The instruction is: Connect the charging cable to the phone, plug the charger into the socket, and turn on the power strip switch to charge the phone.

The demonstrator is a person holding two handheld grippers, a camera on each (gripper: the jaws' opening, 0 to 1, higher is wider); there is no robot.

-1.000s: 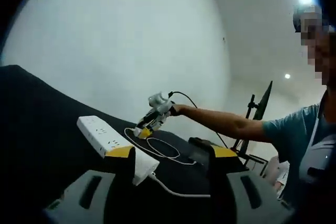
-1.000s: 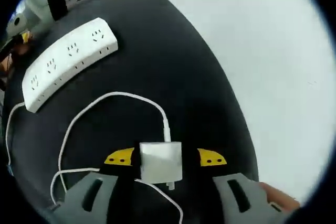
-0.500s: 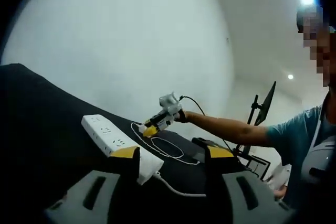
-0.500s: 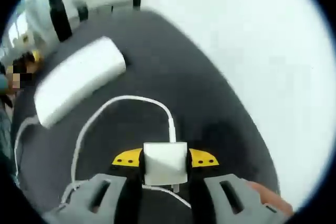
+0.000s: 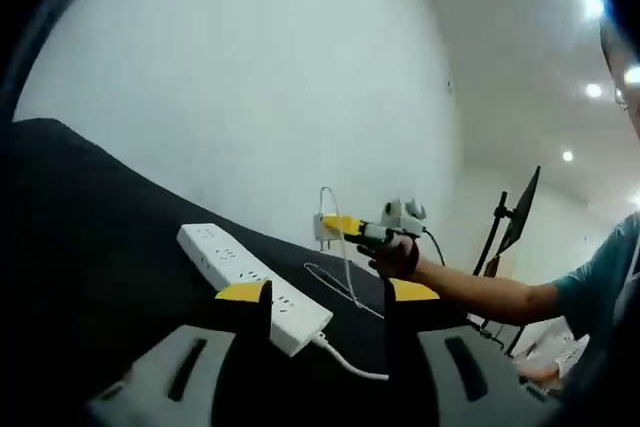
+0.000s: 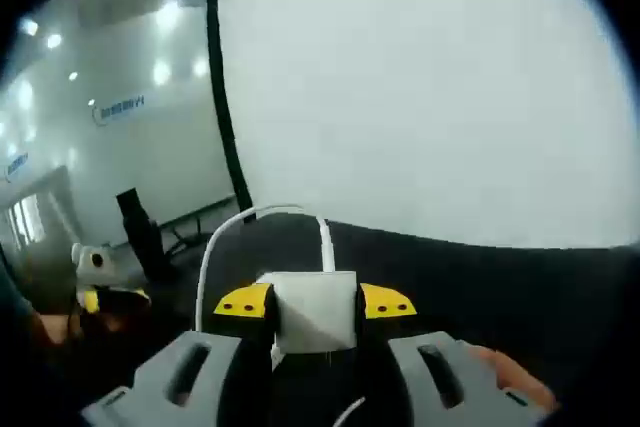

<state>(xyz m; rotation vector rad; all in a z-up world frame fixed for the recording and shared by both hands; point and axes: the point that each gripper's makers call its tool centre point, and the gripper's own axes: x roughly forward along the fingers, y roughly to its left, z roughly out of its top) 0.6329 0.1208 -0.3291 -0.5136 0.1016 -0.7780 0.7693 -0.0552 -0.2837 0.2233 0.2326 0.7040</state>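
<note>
My right gripper (image 6: 315,303) is shut on the white charger (image 6: 316,309), held up off the black table (image 6: 520,277). Its white cable (image 6: 228,230) arcs up and over to the left. In the left gripper view the right gripper (image 5: 352,228) hangs above the table with the charger (image 5: 327,226) at its tip, and the cable (image 5: 342,277) drops to the tabletop. The white power strip (image 5: 250,279) lies flat just beyond my left gripper (image 5: 328,295), which is open with nothing between its jaws. The left gripper (image 6: 100,292) also appears low at the left of the right gripper view.
The strip's own white cord (image 5: 348,364) trails off toward the right along the black table (image 5: 90,227). A person's forearm (image 5: 480,292) reaches in from the right. A dark monitor on a stand (image 5: 512,232) rises behind it. A white wall backs the table.
The right gripper has shut on the charger and lifted it from the table, its view tilting up toward the wall. The cable now hangs from the raised charger. The left gripper barely moved.
</note>
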